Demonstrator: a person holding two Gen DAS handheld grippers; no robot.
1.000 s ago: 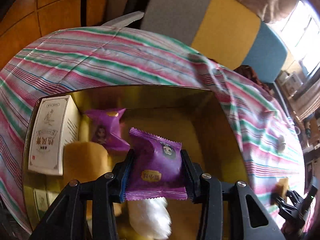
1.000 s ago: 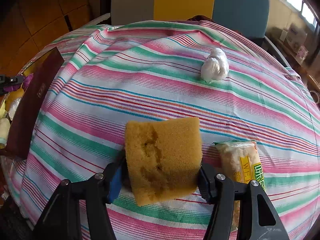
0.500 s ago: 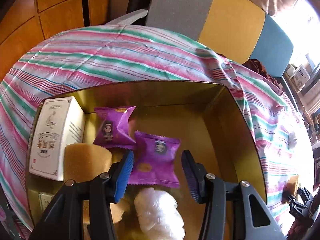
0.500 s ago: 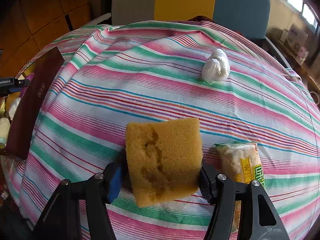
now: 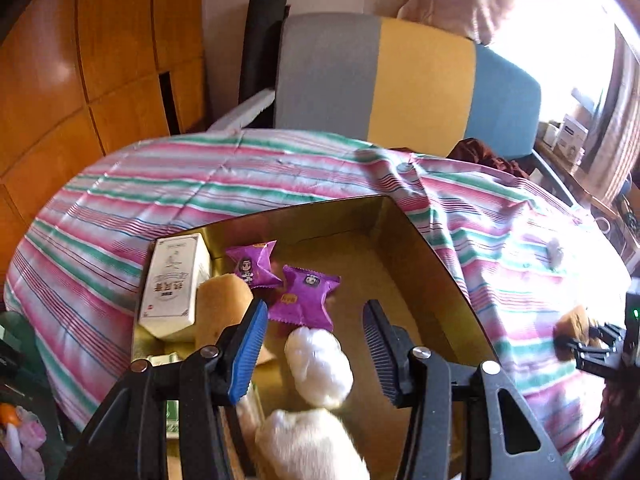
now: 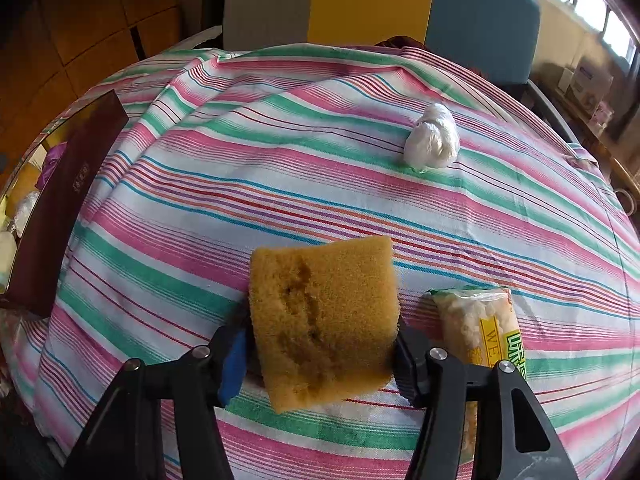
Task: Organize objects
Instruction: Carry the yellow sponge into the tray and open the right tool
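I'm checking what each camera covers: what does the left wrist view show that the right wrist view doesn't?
Only the left wrist view shows the box interior: two purple snack packets, a white carton, white wads, with the left tongs open above them. Only the right wrist view shows the rice snack pack and, clearly, the right tongs clamping a sponge. Both show the striped cloth, the gold box and the chair.

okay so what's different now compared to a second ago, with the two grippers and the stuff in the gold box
The left gripper let go of the purple snack packet, its jaws having just opened, and drew back and up; the packet now lies in the gold box. Unchanged: the right gripper grips the yellow sponge block over the striped tablecloth.
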